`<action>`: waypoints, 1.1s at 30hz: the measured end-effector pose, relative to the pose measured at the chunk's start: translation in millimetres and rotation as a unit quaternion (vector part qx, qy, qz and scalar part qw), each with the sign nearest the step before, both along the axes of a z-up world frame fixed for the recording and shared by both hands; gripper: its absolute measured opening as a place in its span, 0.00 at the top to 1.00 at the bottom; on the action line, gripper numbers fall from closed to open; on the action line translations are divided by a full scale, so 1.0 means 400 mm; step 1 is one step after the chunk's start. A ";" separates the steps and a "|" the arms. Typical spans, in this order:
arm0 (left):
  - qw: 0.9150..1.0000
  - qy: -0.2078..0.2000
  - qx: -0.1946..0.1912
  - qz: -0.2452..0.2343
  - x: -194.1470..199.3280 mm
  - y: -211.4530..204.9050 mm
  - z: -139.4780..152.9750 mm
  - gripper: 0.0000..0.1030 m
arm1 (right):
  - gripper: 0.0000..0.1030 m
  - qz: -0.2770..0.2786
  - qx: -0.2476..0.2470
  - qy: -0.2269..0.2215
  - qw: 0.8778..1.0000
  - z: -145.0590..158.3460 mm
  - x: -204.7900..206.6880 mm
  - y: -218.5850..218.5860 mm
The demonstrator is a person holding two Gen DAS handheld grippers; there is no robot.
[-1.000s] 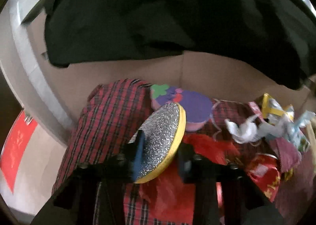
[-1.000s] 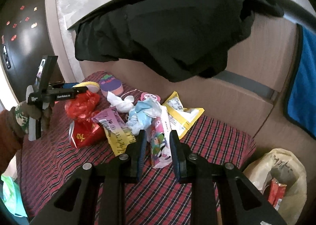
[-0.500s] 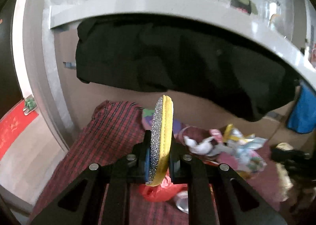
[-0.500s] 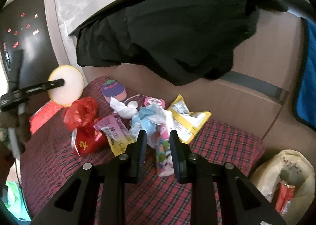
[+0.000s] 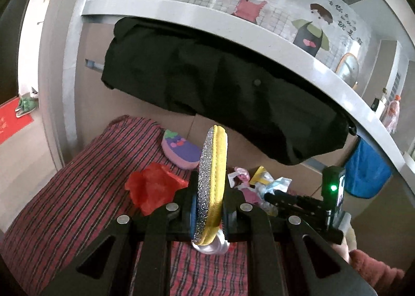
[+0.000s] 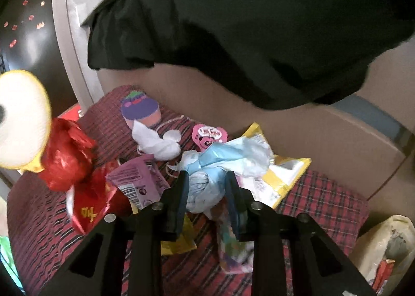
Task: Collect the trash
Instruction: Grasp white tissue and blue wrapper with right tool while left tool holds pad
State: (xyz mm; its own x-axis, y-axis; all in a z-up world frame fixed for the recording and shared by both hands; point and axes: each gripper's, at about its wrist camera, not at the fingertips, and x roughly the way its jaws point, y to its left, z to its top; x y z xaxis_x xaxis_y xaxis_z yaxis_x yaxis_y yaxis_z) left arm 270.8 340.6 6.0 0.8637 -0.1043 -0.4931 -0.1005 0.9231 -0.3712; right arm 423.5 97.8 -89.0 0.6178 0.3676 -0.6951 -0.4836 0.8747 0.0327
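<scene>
Glittery yellow-edged disc [image 5: 211, 181] pinched in left claw [image 5: 207, 214], crinkled wrappers [image 6: 228, 156] btwn right claw [image 6: 207, 192]

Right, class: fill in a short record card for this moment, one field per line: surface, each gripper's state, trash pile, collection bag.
surface: red plaid cloth
left gripper: shut on a round glittery yellow-rimmed disc, held on edge above the cloth
right gripper: open, fingers either side of a crumpled blue and white wrapper
trash pile: red plastic bag, purple packet, yellow packet, white tissue
collection bag: cream plastic bag, lower right, beside the cloth
</scene>
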 end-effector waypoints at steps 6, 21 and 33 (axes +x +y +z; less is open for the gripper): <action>1.000 0.016 -0.015 0.011 -0.004 0.024 -0.036 0.85 | 0.67 -0.007 -0.027 0.005 1.000 -0.047 0.030 0.041; 1.000 0.016 -0.019 0.007 -0.008 -0.030 -0.032 0.85 | 0.76 0.011 0.021 0.009 1.000 0.001 0.018 -0.006; 1.000 -0.025 0.000 -0.014 -0.007 -0.156 0.059 0.85 | 0.77 0.016 0.048 -0.066 0.997 0.191 -0.101 -0.109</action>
State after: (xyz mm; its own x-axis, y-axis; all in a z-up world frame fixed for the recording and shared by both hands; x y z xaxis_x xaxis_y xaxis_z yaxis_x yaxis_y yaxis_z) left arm 268.0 278.3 29.7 0.8837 -0.1287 -0.4500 -0.0557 0.9257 -0.3742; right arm 383.2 54.0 -12.8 0.6880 0.4497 -0.5696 -0.5166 0.8547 0.0509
